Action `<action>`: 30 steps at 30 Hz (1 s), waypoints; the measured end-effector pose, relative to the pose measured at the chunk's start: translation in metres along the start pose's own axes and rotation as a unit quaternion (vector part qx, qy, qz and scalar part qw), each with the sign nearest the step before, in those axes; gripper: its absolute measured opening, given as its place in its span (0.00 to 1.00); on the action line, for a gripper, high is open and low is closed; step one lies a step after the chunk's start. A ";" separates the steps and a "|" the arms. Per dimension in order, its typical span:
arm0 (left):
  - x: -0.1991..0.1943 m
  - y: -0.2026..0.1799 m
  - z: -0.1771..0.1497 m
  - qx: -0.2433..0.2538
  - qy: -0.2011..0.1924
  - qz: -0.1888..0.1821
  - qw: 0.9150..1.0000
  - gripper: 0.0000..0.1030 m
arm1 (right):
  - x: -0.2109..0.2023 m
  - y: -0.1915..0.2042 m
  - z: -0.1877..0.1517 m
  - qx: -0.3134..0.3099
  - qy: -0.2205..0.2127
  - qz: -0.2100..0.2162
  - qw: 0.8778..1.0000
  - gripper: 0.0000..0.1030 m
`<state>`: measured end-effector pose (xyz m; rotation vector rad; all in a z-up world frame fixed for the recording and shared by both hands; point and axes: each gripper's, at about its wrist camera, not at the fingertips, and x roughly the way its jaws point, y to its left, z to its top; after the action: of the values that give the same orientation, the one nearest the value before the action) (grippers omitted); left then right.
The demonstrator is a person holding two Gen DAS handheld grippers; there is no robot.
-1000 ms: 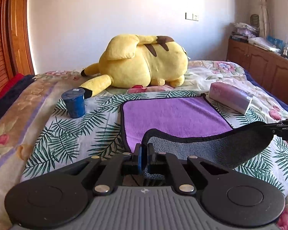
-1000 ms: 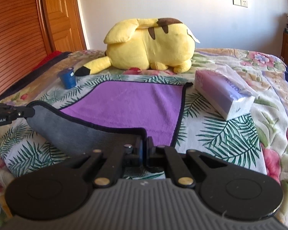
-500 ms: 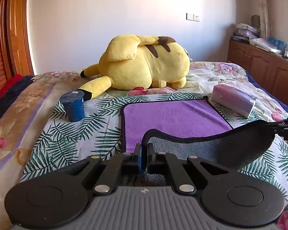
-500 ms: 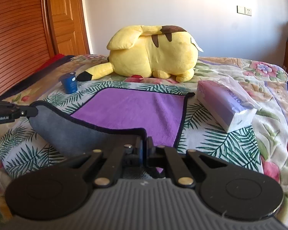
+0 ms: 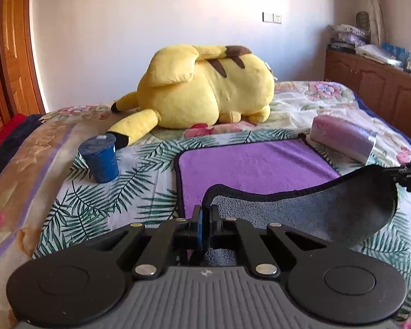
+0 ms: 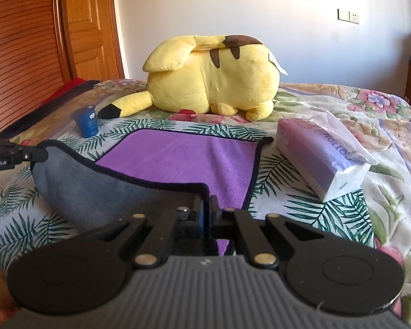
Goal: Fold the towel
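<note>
Both near corners of the towel (image 5: 249, 164) pinched, left gripper (image 5: 204, 211) and right gripper (image 6: 205, 205) clenched; carry level toward far edge, aligned.

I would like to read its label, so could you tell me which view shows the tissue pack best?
The right wrist view: the tissue pack lies close, its printed side and torn white end visible. The left wrist view shows it farther off at the right, lettering unreadable.
</note>
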<state>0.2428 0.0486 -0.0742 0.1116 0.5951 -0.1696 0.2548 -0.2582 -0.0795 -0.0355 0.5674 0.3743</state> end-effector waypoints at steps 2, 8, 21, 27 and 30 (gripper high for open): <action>0.005 0.001 -0.002 0.001 0.005 0.001 1.000 0.05 | 0.005 -0.002 -0.001 0.002 0.004 0.001 1.000 0.03; 0.015 0.005 0.001 0.005 0.004 0.002 1.000 0.04 | 0.016 -0.005 -0.001 -0.007 0.007 0.000 1.000 0.03; 0.024 0.006 0.013 0.004 -0.010 0.000 1.000 0.04 | 0.032 -0.010 0.002 -0.012 -0.008 -0.010 1.000 0.03; 0.030 0.005 0.017 0.010 -0.016 0.003 1.000 0.04 | 0.037 -0.013 0.007 -0.005 -0.018 -0.012 1.000 0.03; 0.034 0.006 0.018 0.012 -0.019 0.006 1.000 0.04 | 0.040 -0.014 0.009 -0.004 -0.019 -0.012 1.000 0.03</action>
<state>0.2814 0.0472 -0.0783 0.1351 0.5551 -0.1661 0.2959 -0.2566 -0.0942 -0.0431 0.5272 0.3526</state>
